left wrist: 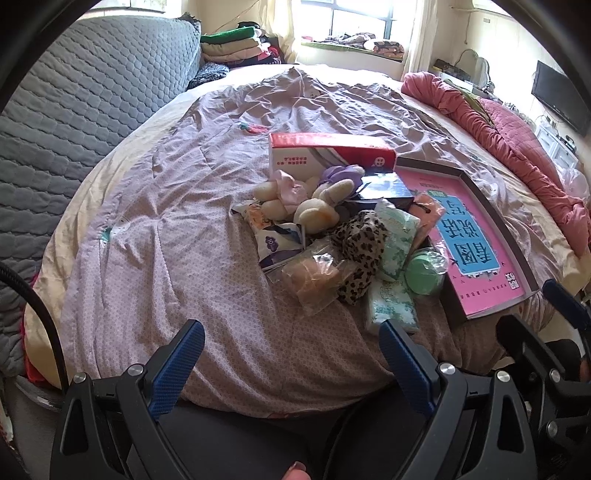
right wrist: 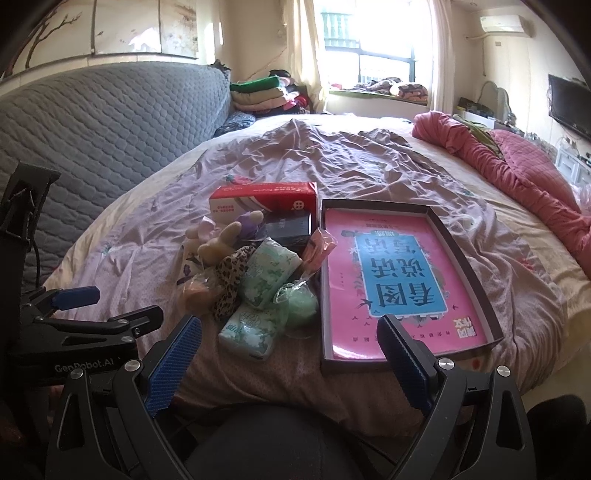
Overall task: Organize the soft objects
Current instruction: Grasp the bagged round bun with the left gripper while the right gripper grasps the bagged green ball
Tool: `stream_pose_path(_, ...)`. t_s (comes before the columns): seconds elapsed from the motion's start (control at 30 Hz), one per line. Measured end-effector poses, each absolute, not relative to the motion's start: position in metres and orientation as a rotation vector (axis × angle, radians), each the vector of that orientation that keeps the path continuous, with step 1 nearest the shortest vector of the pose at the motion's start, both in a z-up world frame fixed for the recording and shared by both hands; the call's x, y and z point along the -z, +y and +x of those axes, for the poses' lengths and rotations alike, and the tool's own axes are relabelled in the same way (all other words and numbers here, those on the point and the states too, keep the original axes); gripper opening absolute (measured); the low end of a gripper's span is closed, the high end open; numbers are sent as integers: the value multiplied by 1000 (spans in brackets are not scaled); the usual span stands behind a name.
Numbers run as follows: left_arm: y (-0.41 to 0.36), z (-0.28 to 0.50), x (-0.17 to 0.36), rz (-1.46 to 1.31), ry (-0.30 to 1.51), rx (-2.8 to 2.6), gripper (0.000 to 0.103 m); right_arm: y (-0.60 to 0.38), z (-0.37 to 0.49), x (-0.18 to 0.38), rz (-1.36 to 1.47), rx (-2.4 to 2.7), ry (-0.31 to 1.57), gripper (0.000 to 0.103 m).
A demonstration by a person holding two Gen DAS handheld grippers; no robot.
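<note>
On the bed, the left gripper point(left wrist: 291, 343) gapes empty, the soft pile point(left wrist: 332, 236) at one o'clock, the pink-lined box point(left wrist: 476, 236) at two

A grey quilted cover point(left wrist: 85, 92) fills the upper left of the left wrist view. Right of it, near the top centre, sits a stack of folded blankets point(left wrist: 232, 46), and a bright window point(left wrist: 360, 18) stands further right. A crumpled pink quilt point(left wrist: 509, 140) runs down the right side. In the right wrist view, a dark television point(right wrist: 570, 107) hangs at the right edge and an air conditioner point(right wrist: 504, 24) is mounted at the upper right.
</note>
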State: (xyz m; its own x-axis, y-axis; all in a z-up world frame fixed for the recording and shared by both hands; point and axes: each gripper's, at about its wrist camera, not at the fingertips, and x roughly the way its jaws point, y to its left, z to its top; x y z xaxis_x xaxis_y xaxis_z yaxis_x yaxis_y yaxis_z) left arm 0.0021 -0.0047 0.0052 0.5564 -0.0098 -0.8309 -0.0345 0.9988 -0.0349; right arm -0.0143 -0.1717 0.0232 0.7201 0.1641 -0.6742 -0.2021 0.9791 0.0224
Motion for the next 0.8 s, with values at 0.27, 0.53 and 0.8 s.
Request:
stream_pose_path(0.27,15,17,15,-149,1023,4,95,-165,16,-3,-173,-226,786,96)
stream_pose_path(0.53,17,41,37,-166,1045,31,95,-157,39,24,-261,-235,825,96)
stream_pose_path(0.8,18,59,55,-197,1050,61,95,-149,52,34,-403,-238,795,96)
